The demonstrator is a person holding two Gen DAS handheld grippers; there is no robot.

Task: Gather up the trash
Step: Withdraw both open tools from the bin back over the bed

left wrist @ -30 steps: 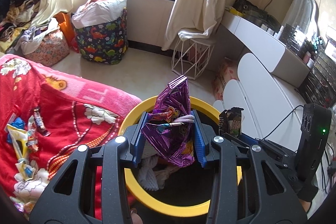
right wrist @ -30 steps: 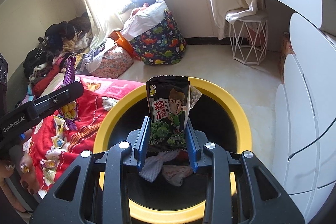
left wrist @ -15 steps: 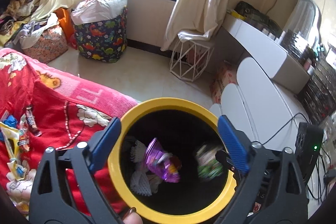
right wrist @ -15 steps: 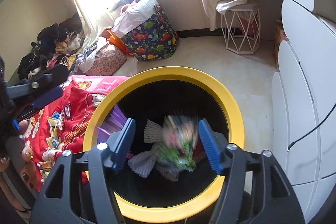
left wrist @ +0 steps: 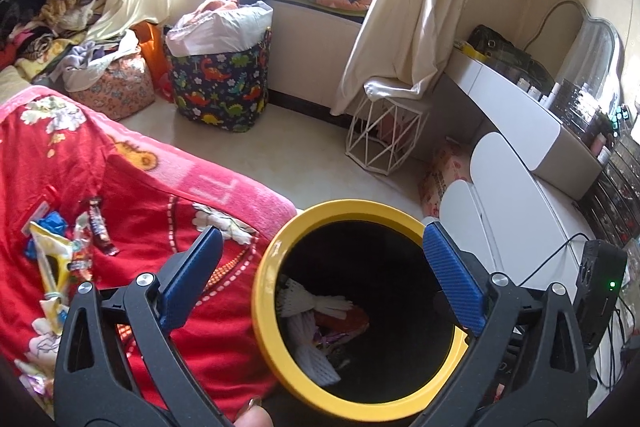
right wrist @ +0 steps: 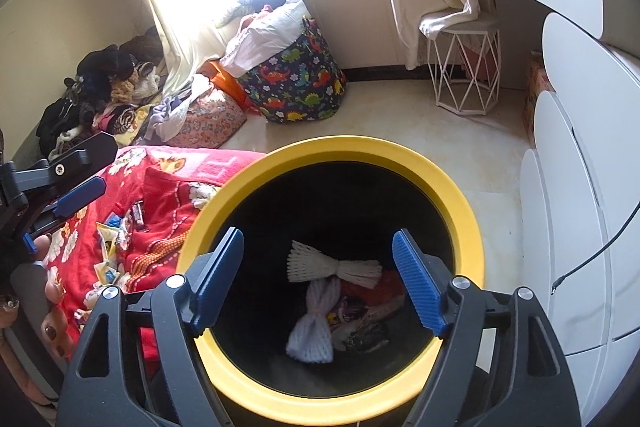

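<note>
Both grippers hang over the yellow bin [right wrist: 460, 223], left gripper [left wrist: 320, 267] and right gripper [right wrist: 320, 283], jaws just opened wide, nothing between them. Wrappers [right wrist: 356, 323] lie inside the bin. More wrappers [left wrist: 64, 263] wait on the red blanket [left wrist: 132, 195] at nine o'clock

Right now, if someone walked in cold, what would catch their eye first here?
Probably the yellow-rimmed bin low in the middle of the right wrist view, with white foam nets and wrappers at its bottom. Next, the red blanket to its left, where snack wrappers lie scattered. Farther back, a dinosaur-print basket stands below the bright window.
</note>
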